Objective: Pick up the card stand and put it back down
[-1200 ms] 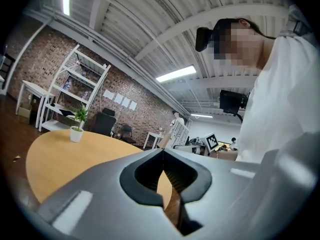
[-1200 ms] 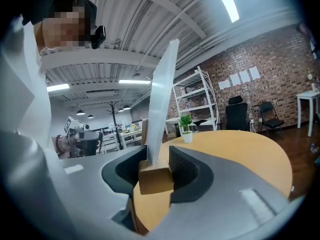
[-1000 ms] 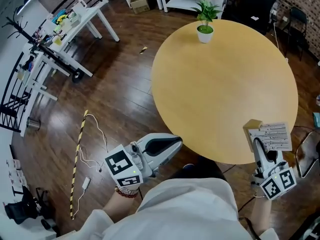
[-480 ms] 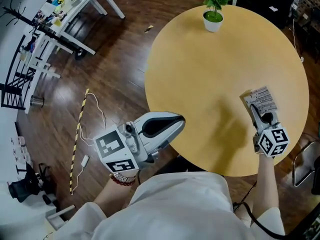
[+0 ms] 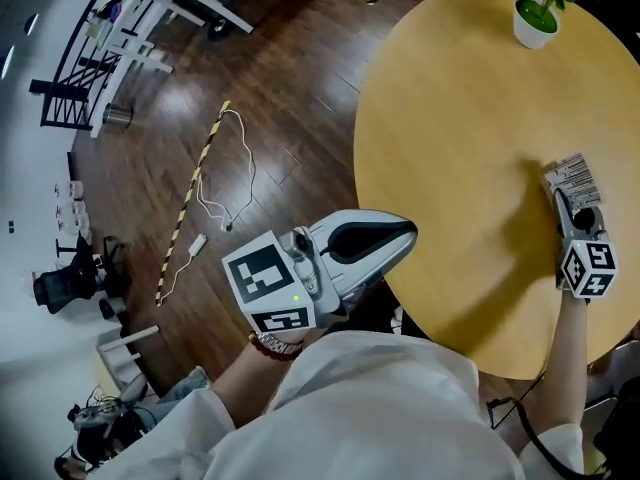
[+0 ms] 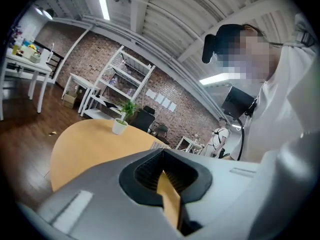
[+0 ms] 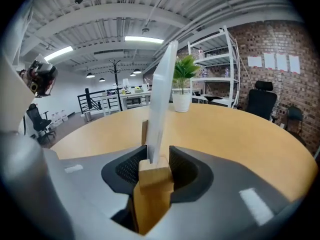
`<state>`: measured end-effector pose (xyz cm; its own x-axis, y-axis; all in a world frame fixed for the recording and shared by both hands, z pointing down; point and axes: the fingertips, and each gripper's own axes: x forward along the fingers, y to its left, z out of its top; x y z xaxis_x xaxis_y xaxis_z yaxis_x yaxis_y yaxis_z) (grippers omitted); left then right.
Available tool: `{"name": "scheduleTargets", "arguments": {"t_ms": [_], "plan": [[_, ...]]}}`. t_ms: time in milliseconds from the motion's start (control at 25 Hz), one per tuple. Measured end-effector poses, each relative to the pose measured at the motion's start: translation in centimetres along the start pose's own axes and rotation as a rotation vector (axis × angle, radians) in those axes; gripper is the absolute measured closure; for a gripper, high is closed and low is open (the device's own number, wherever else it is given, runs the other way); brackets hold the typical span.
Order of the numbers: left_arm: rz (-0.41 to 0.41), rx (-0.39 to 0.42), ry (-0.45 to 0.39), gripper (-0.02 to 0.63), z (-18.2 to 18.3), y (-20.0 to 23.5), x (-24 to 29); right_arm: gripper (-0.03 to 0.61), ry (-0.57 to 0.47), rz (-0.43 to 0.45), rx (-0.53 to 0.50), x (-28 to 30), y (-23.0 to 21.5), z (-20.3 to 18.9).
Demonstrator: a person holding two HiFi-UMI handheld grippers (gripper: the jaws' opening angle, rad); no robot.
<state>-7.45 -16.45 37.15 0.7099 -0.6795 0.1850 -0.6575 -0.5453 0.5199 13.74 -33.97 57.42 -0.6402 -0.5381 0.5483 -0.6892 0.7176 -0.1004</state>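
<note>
The card stand is a small wooden block (image 7: 154, 175) with a white printed card (image 7: 162, 96) standing upright in its slot. My right gripper (image 7: 155, 160) is shut on the block, over the right side of the round wooden table (image 5: 450, 118). In the head view the card (image 5: 572, 175) shows just beyond the right gripper (image 5: 568, 203), and a shadow lies on the tabletop to their left. I cannot tell whether the block touches the table. My left gripper (image 5: 403, 238) is shut on nothing and hangs off the table's near left edge, its jaws (image 6: 168, 196) pointing across the tabletop.
A small potted plant (image 5: 540, 8) stands at the table's far side, also seen as the plant (image 7: 183, 86) straight ahead of the card. On the floor to the left lie a white cable (image 5: 222, 203) and a yellow-black strip (image 5: 190, 203). White shelving (image 6: 117, 86) stands behind.
The right gripper has carried the card stand from the table's near edge inward over the tabletop. The head view has swung left. The left gripper stays by the body.
</note>
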Motion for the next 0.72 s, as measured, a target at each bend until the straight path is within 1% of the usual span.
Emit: {"name": "scheduleTargets", "arguments": {"t_ms": [80, 160, 280, 360, 400, 520, 640, 720], "plan": [[0.003, -0.032, -0.025, 0.614, -0.1, 0.5, -1.3, 0.436, 0.033, 0.019, -0.034, 1.1, 1.1, -1.0], [0.009, -0.047, -0.055, 0.614, 0.2, 0.9, -2.2, 0.434, 0.047, 0.038, -0.055, 2.1, 1.9, -1.5], [0.033, -0.049, -0.070, 0.614, 0.0, 2.0, -2.8, 0.434, 0.043, 0.030, -0.034, 3.0, 1.7, -1.9], [0.035, -0.067, -0.070, 0.614, -0.6, 2.6, -3.1, 0.435, 0.062, 0.028, -0.046, 3.4, 1.5, -2.3], [0.032, -0.077, -0.072, 0.614, -0.7, 2.7, -3.3, 0.425, 0.080, 0.037, -0.057, 3.6, 1.7, -2.6], [0.024, -0.076, -0.096, 0.614, -0.5, 2.0, -5.1, 0.321, 0.157, 0.052, -0.070, 3.7, 2.6, -3.7], [0.040, -0.057, -0.124, 0.614, -0.6, 1.8, -7.2, 0.315, 0.209, 0.009, -0.069, 3.0, 2.7, -5.4], [0.053, -0.048, -0.128, 0.614, -1.3, 2.1, -8.3, 0.292, 0.221, -0.045, -0.032, 2.4, 2.3, -7.1]]}}
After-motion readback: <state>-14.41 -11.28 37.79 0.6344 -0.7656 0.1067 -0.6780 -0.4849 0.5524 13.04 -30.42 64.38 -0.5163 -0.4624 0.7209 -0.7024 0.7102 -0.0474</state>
